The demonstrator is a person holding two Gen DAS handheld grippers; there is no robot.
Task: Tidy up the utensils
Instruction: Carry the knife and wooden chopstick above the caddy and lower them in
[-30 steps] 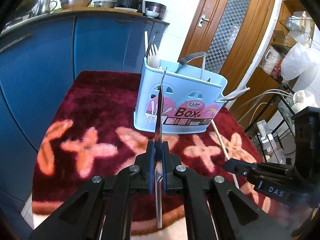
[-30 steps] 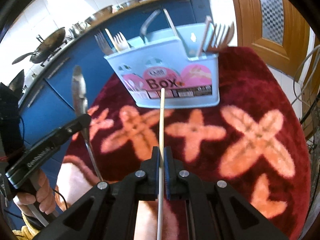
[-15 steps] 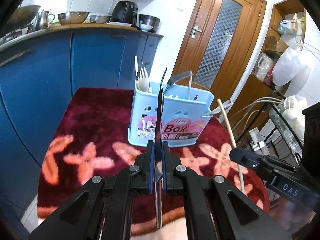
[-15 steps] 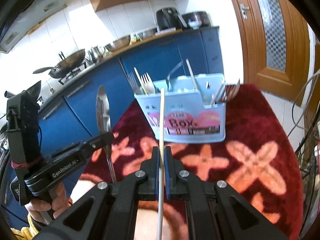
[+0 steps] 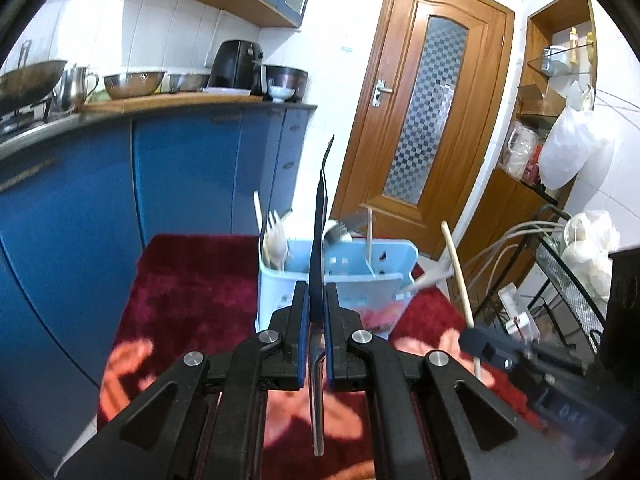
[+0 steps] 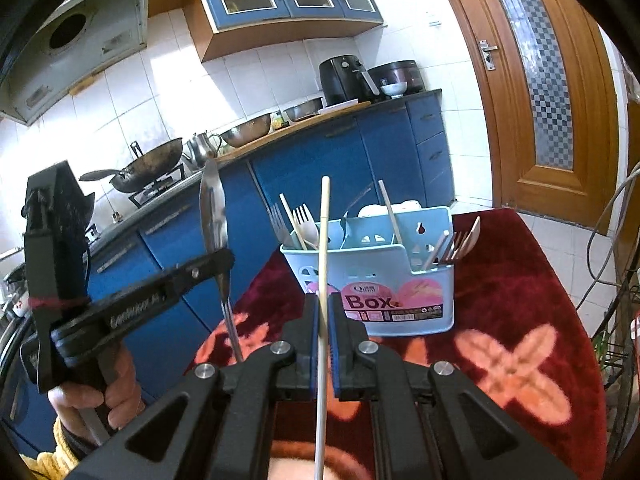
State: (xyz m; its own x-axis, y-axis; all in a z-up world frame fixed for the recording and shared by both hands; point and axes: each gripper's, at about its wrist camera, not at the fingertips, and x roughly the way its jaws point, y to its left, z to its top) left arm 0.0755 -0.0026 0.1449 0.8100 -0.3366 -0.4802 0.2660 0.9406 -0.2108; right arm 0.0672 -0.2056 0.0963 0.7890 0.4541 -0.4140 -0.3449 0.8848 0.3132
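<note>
The left claw (image 5: pixel 316 306) is pinching a metal spoon (image 6: pixel 215 216) by its handle, and the spoon stands nearly upright with its bowl at the top. In the left wrist view it shows edge-on as a thin dark blade in front of the light blue utensil box (image 6: pixel 384 280). The right claw (image 6: pixel 323 312) is pinching one pale chopstick (image 6: pixel 323 264), which points up and away, its tip level with the box rim in the picture. The box stands at the far side of the table, on a dark red cloth with orange flowers (image 6: pixel 516 364). Its compartments hold forks, a white plastic fork and more chopsticks. A hand (image 6: pixel 108 392) holds the left claw's grip at the left. Behind is a blue kitchen cabinet (image 5: pixel 184 172).
</note>
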